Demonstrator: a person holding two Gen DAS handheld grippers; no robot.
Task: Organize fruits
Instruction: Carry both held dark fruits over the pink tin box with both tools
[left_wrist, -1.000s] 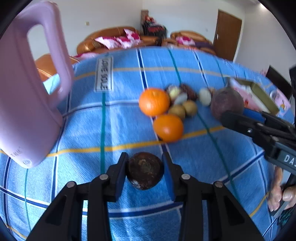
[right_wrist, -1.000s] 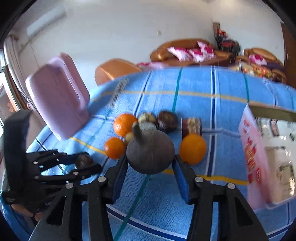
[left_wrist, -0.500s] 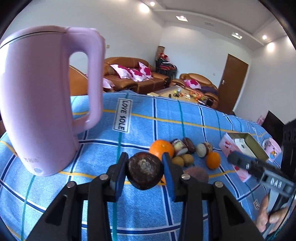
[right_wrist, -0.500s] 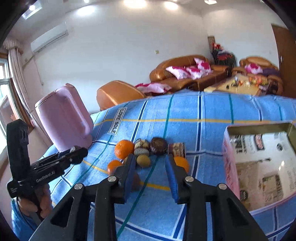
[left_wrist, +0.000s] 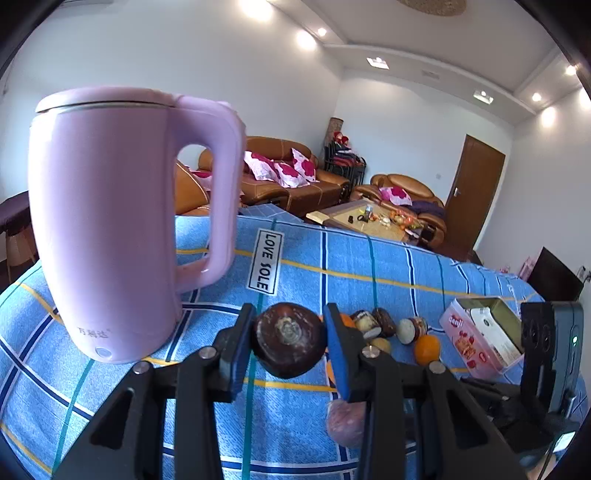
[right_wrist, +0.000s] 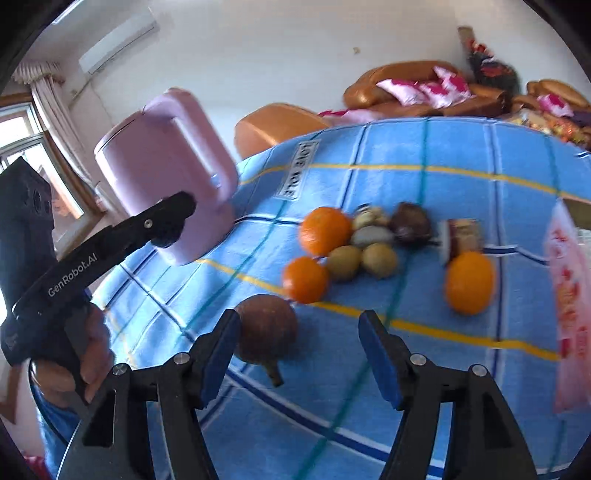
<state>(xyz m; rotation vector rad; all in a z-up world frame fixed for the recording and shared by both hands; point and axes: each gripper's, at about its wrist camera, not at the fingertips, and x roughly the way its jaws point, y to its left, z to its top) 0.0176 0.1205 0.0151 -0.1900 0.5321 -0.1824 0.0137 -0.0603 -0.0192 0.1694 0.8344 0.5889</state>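
Left hand-held gripper (left_wrist: 290, 345) was clamped on a dark brown round fruit (left_wrist: 289, 344), held above the blue checked bench (left_wrist: 406, 273) beside the pink kettle (left_wrist: 110, 229). Right hand-held gripper (right_wrist: 297, 350) stood wide apart, holding nothing; a brown stemmed fruit (right_wrist: 266, 335) lay on the cloth just inside its left finger (right_wrist: 221, 347), near the oranges (right_wrist: 325, 230).
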